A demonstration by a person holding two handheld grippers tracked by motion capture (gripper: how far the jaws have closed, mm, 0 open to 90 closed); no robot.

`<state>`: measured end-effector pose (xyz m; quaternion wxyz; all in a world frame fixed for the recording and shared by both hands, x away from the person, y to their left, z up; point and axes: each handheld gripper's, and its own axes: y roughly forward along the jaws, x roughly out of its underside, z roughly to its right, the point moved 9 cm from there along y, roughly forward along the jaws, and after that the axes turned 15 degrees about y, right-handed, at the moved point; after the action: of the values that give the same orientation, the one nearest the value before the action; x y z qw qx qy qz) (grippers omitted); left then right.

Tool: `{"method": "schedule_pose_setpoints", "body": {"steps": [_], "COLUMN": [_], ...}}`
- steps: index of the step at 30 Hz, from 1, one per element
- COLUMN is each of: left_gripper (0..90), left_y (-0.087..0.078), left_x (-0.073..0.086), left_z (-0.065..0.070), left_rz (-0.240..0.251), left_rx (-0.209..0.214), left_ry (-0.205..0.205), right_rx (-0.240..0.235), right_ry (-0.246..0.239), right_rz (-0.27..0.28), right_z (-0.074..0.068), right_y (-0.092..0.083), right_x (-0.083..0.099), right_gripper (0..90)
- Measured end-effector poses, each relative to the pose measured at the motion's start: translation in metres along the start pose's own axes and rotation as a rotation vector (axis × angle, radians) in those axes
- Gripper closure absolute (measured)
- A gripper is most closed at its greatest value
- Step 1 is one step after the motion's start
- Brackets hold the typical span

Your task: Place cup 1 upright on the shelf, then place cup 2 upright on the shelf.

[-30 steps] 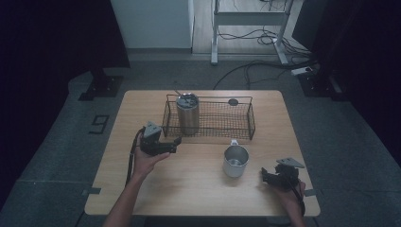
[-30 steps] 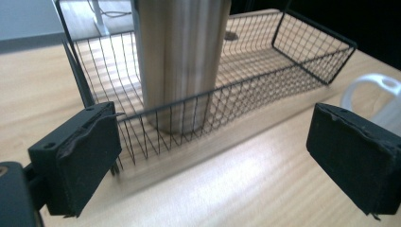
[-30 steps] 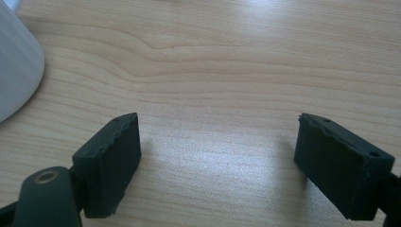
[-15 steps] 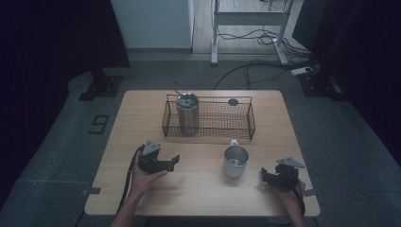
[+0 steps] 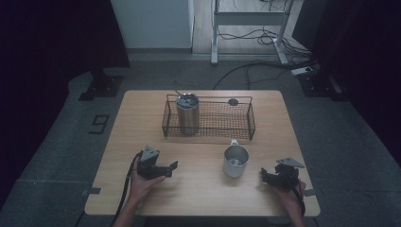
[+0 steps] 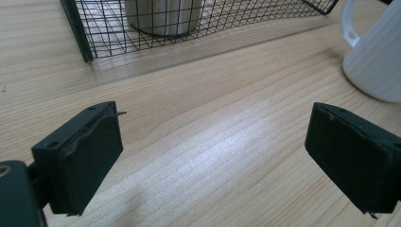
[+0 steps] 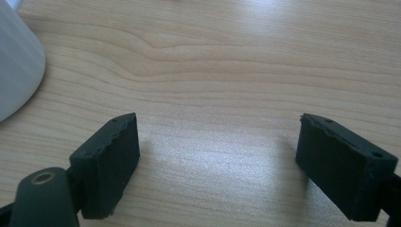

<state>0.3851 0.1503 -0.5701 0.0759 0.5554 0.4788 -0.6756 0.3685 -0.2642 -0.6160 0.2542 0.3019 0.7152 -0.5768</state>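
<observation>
Fingers [image 6: 78, 161] of the left gripper [image 5: 163, 169] stand wide apart over bare bench [image 5: 142, 118], holding nothing. Ahead of them sits the basket [image 5: 208, 120] with a tumbler [image 5: 187, 113] inside; a mug [image 5: 235, 161] stands to their right. Right gripper [image 5: 269, 176] fingers [image 7: 106, 165] are likewise spread and empty, the mug just left of them.

Dim room, grey carpet [image 5: 56, 142], wooden table [image 5: 198, 189]
</observation>
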Motion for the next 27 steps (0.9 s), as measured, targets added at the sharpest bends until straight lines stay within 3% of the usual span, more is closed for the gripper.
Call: {"method": "schedule_pose_setpoints", "body": {"steps": [8,14,16,24,27], "left_gripper": [4.8,5.0,5.4,5.5,5.5], "left_y": [-0.001,-0.001,-0.001,-0.001,-0.001], "left_x": [-0.001,0.0,0.0,0.0,0.001], "left_z": [-0.001,-0.003,-0.003,-0.001,0.0], "left_rz": [0.005,-0.001,-0.01,-0.011,-0.017], "left_rx": [-0.005,-0.013,-0.025,-0.011,-0.006], "left_ry": [0.001,0.007,0.026,0.022,0.024], "right_rx": [-0.001,-0.044,-0.075,-0.137,-0.18], "right_ry": [-0.01,0.003,0.004,-0.013,-0.029], "right_rz": [0.009,0.032,0.048,0.08,0.1], "right_z": [0.0,-0.001,-0.004,-0.02,-0.034], "right_y": [-0.002,-0.011,-0.019,-0.034,-0.042], "right_x": [0.0,-0.003,-0.004,-0.009,-0.013], "right_gripper": [12.9,12.9,12.9,12.9,12.9]}}
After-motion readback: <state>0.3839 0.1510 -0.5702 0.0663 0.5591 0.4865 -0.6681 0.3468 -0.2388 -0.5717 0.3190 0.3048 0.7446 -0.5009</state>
